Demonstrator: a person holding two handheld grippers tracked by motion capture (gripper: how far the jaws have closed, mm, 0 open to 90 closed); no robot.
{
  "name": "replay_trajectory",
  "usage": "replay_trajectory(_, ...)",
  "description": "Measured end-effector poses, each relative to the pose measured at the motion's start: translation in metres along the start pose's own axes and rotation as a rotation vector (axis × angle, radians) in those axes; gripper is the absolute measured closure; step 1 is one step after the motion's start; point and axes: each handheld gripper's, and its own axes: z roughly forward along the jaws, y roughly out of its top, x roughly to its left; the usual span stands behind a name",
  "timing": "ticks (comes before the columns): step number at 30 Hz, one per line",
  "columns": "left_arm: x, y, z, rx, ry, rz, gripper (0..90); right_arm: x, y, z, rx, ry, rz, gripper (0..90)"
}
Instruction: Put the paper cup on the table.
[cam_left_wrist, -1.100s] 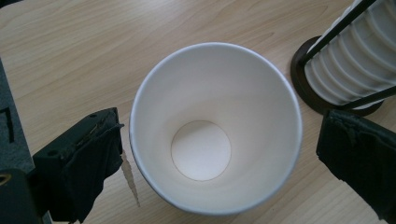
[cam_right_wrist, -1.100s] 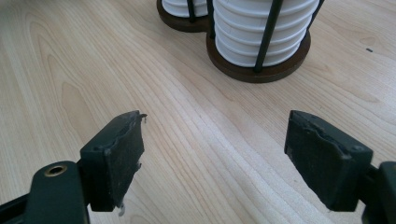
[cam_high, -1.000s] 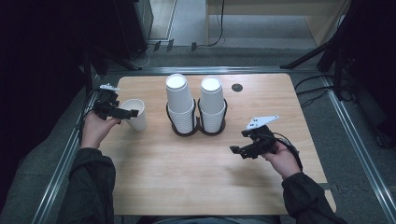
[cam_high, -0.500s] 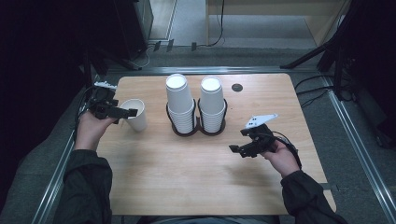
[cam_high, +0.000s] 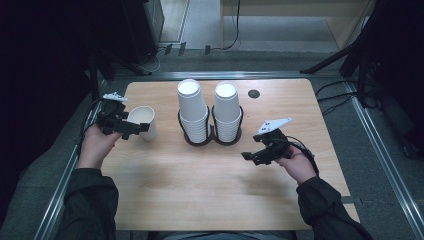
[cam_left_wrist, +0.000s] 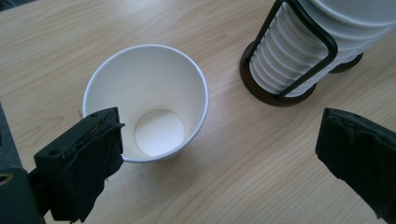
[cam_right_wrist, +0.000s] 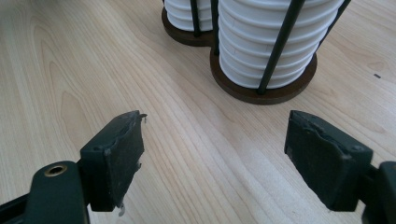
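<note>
A single white paper cup (cam_high: 145, 121) stands upright and empty on the left of the wooden table (cam_high: 200, 190). My left gripper (cam_high: 136, 131) hovers just left of it, jaws open. In the left gripper view the cup (cam_left_wrist: 147, 100) lies below and ahead, near the left jaw, and nothing is between the jaws of the left gripper (cam_left_wrist: 219, 163). Two tall stacks of white cups (cam_high: 192, 110) (cam_high: 227, 110) sit in a black wire holder (cam_high: 210, 141). My right gripper (cam_high: 248, 156) is held open to the right of the holder, facing the nearer stack (cam_right_wrist: 266, 46); the right gripper (cam_right_wrist: 219, 158) is empty.
A small dark round hole (cam_high: 254, 93) sits in the table's far right part. Metal rails (cam_high: 380, 155) run along both sides of the table, with cables on the floor beyond. Bare wood lies in front of the holder.
My left gripper has shifted slightly beside the single cup, which stands where it was. The right gripper has kept still.
</note>
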Motion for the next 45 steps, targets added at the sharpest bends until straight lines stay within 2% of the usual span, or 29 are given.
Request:
replay_trajectory(1, -0.002, -0.001, 0.000, 0.001, -0.001, 0.008, 1.1, 0.000, 0.001, 0.000, -0.001, 0.001, -0.001, 19.8)
replay_trajectory(4, -0.005, -0.003, 0.001, 0.000, -0.011, -0.010, 1.0, -0.001, 0.002, 0.001, -0.006, 0.004, -0.004, 19.8)
replay_trajectory(11, -0.015, -0.008, 0.003, -0.007, -0.020, 0.016, 1.0, -0.003, 0.007, 0.004, -0.004, 0.008, -0.009, 19.8)
replay_trajectory(13, -0.018, -0.008, 0.004, -0.005, -0.041, 0.027, 1.0, -0.003, 0.008, 0.004, -0.004, 0.009, -0.007, 19.8)
replay_trajectory(15, -0.021, -0.009, 0.004, -0.019, -0.068, 0.021, 1.0, -0.004, 0.009, 0.005, -0.003, 0.012, -0.003, 19.8)
replay_trajectory(20, -0.029, -0.010, 0.007, -0.020, -0.068, 0.041, 1.1, -0.004, 0.010, 0.007, -0.001, 0.018, -0.009, 19.8)
replay_trajectory(24, -0.036, -0.012, 0.014, -0.021, -0.095, 0.047, 1.0, -0.004, 0.011, 0.007, -0.002, 0.018, -0.015, 19.8)
replay_trajectory(32, -0.051, -0.015, 0.027, 0.004, -0.099, 0.088, 1.0, -0.004, 0.010, 0.005, -0.002, 0.016, -0.011, 19.8)
replay_trajectory(35, -0.057, -0.017, 0.032, -0.006, -0.097, 0.091, 1.1, -0.005, 0.010, 0.005, 0.000, 0.016, -0.017, 19.8)
replay_trajectory(38, -0.061, -0.020, 0.033, -0.034, -0.116, 0.117, 1.1, -0.005, 0.010, 0.006, 0.000, 0.012, -0.016, 19.8)
replay_trajectory(40, -0.064, -0.023, 0.033, -0.046, -0.127, 0.114, 1.0, -0.004, 0.010, 0.006, -0.001, 0.012, -0.019, 19.8)
replay_trajectory(45, -0.072, -0.029, 0.042, -0.038, -0.118, 0.116, 1.0, -0.003, 0.011, 0.007, 0.000, 0.017, -0.024, 19.8)
